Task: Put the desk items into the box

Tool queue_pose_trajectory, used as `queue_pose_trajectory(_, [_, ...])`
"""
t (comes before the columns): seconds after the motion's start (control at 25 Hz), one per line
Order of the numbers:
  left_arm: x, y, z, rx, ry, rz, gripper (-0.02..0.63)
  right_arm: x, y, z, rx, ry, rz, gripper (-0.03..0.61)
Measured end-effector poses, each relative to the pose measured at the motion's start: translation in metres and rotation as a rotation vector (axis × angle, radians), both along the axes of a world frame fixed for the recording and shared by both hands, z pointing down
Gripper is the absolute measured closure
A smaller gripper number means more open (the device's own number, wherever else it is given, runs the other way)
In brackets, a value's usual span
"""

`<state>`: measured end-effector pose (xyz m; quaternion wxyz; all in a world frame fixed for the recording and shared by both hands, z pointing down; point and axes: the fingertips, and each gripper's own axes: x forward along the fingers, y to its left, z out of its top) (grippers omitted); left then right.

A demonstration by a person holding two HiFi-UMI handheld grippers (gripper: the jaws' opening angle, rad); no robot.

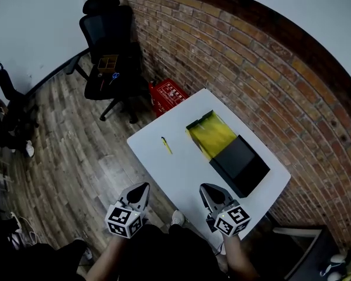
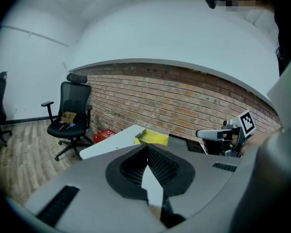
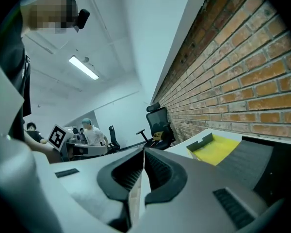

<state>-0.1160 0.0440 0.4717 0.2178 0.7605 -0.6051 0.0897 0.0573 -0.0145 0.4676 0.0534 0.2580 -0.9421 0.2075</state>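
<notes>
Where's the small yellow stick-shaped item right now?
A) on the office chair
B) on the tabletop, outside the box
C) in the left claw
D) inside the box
B: in the head view the small yellow item lies on the white table, apart from the open box with the yellow inside.

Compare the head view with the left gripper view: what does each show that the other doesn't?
Head view only: a yellow pen lying on the white table, left of the box; I can't make it out in the left gripper view. Left gripper view only: a close look at the left gripper's fingers, pressed together with nothing between them. Both: the table, the box's yellow interior, the right gripper, the black office chair, the red crate and the brick wall.
</notes>
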Motion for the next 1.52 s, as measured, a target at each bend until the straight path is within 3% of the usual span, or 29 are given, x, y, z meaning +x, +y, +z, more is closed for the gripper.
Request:
queue_pose_trajectory(0.48, [0.001,-0.035,0.018,-0.047,-0.027,-0.003,0.599,-0.011,-0.028,0.008,-0.024,-0.012,-0.04,0.555])
queue_pose_trajectory(1.0, [-0.019,-0.104,0.067,-0.112,-0.09,0.132,0.598,-0.051,-0.049,0.039,-0.032,0.083,-0.02,0.555])
queue_pose_trajectory(1.28, [-0.022,-0.145,0.097,-0.139,-0.254,0.352,0.598,-0.067,-0.06,0.053,-0.059,0.142,0.02,0.555])
queue_pose_trajectory(1.52, [-0.015,-0.177,0.124,-0.117,-0.481,0.65,0.598,-0.08,-0.076,0.077,-0.09,0.215,0.064,0.555])
